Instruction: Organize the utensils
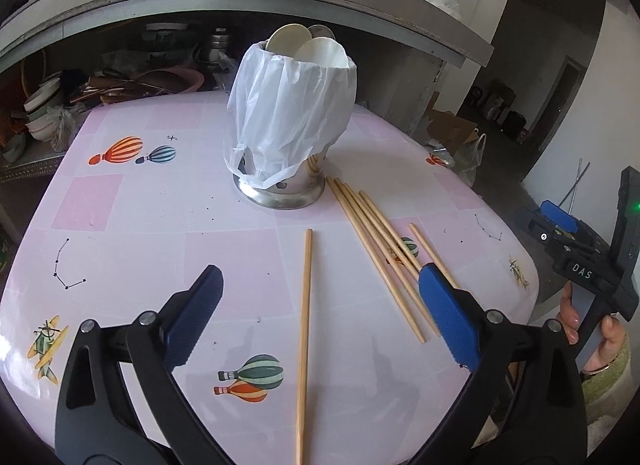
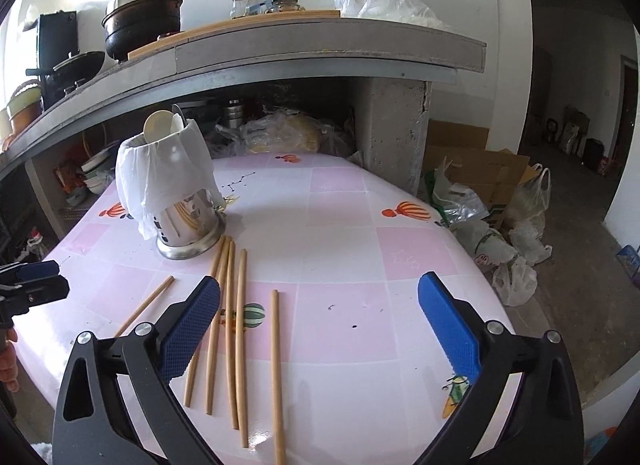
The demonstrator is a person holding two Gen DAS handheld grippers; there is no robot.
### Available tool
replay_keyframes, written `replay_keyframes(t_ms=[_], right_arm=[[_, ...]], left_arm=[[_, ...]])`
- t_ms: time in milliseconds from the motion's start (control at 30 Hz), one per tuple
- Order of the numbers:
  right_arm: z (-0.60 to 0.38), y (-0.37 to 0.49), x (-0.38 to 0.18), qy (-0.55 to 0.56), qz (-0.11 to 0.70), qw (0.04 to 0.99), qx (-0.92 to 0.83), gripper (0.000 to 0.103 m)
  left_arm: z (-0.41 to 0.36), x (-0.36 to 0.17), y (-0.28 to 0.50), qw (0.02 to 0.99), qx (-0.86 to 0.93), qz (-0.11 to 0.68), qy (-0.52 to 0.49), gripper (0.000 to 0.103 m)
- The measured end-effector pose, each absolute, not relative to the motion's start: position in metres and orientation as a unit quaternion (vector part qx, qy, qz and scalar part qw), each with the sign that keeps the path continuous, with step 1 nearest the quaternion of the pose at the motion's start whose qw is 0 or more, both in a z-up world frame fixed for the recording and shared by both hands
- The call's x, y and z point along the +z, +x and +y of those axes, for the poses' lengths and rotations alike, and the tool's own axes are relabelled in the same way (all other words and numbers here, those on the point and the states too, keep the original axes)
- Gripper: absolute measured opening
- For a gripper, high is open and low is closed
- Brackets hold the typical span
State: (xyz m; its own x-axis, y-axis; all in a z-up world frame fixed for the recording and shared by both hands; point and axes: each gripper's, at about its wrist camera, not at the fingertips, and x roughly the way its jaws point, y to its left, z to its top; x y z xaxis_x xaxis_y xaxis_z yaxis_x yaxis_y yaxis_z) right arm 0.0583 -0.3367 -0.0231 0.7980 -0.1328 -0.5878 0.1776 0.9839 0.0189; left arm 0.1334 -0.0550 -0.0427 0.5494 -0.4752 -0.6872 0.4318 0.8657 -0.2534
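From the left wrist camera, the left gripper point(image 1: 320, 313) hangs tilted down over the near part of the pink table point(image 1: 132, 217), its blue fingers point(image 1: 196, 313) spread wide with nothing pinched; a single chopstick point(image 1: 305, 329) lies on the cloth between them. A loose bundle of chopsticks point(image 1: 372, 241) fans out to the right, reaching to the foot of the steel utensil holder point(image 1: 280, 193), which wears a white bag and holds spoons point(image 1: 320, 51). From the right wrist camera, the right gripper point(image 2: 320, 321) also tilts down, fingers point(image 2: 448, 329) spread and empty, above the chopsticks lying near the holder at far left.
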Motion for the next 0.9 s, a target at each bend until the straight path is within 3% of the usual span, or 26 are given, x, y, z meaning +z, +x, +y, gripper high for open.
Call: replay_keyframes(t_ms=[567, 900], right_arm=[[-0.326, 0.056, -0.012, -0.038, 0.283, 0.950, -0.123, 0.096], [-0.332, 0.055, -0.014, -0.007, 0.284, 0.957, -0.063, 0.096]], left_arm=[[-0.051, -0.038, 0.137, 0.889, -0.247, 0.385, -0.021, 0.095], [-0.044, -0.049, 0.139, 0.869, -0.287, 0.395, -0.076, 0.095]])
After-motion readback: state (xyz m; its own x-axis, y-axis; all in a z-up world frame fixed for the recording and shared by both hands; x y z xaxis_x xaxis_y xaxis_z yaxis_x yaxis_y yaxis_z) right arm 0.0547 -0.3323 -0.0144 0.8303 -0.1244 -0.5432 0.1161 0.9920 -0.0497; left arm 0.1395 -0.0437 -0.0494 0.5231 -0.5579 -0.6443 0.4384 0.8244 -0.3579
